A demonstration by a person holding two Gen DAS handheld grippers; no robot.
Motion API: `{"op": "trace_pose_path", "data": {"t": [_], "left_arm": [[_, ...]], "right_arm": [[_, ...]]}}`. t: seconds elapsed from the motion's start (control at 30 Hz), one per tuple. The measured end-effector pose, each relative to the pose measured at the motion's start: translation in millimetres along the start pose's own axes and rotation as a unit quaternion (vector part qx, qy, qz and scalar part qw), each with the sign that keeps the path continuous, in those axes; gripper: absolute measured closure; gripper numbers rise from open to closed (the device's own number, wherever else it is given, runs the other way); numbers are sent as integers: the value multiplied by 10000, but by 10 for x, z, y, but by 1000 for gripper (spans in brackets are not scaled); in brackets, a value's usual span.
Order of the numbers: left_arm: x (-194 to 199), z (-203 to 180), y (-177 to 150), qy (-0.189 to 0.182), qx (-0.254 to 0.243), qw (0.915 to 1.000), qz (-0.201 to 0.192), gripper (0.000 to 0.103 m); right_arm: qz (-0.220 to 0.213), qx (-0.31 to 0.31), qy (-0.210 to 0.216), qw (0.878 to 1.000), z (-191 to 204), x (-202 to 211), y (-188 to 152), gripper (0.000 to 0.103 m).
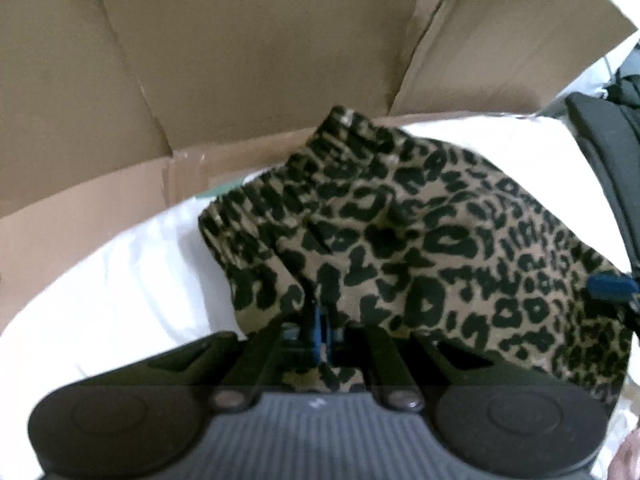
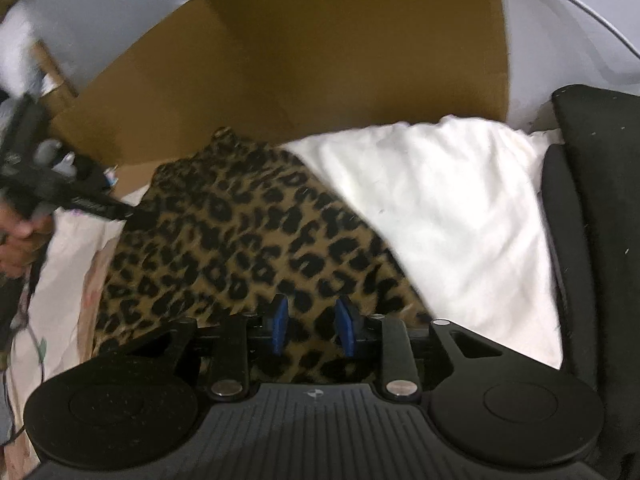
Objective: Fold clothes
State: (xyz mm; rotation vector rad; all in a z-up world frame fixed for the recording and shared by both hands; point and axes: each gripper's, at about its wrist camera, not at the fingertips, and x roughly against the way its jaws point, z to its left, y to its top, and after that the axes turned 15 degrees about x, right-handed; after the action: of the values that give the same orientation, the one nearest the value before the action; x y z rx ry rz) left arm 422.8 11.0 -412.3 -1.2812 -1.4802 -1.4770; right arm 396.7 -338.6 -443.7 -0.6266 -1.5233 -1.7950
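Observation:
A leopard-print garment (image 1: 420,232) with a gathered waistband lies bunched on a white sheet (image 1: 120,280). My left gripper (image 1: 322,328) is shut on the garment's near edge, cloth pinched between its blue pads. In the right wrist view the same garment (image 2: 248,232) spreads in front of my right gripper (image 2: 312,326), whose blue pads stand apart over the cloth without pinching it. The left gripper (image 2: 124,212) shows at the garment's left edge there. The right gripper's blue tip (image 1: 612,286) shows at the right edge of the left wrist view.
A large open cardboard box (image 1: 260,60) stands right behind the garment, also in the right wrist view (image 2: 300,60). A white pillow (image 2: 460,220) lies to the right. A black chair (image 2: 600,200) borders the right side.

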Motion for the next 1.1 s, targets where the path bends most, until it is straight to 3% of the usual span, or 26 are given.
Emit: {"op": "trace_pose_path", "data": {"t": [0.2,0.47,0.77,1.1], "left_arm": [[-129,-27,1,176,-145,9997,-31,100],[216,-4,-68,52,-58,9999,-109,98],[445,-108,-479,-285,11,9994,-195,97],[203,-177,-874,-106,61,9999,35,97]], "right_arm": [[225,122,-198,9995,-60,70,-189,66],[207,-68,-501,9985,-224,312,-337,68],[-16,-84,-317,9995,-87,495,-403,66],[207,-125,-496,9985,-133,517,-583,67]]}}
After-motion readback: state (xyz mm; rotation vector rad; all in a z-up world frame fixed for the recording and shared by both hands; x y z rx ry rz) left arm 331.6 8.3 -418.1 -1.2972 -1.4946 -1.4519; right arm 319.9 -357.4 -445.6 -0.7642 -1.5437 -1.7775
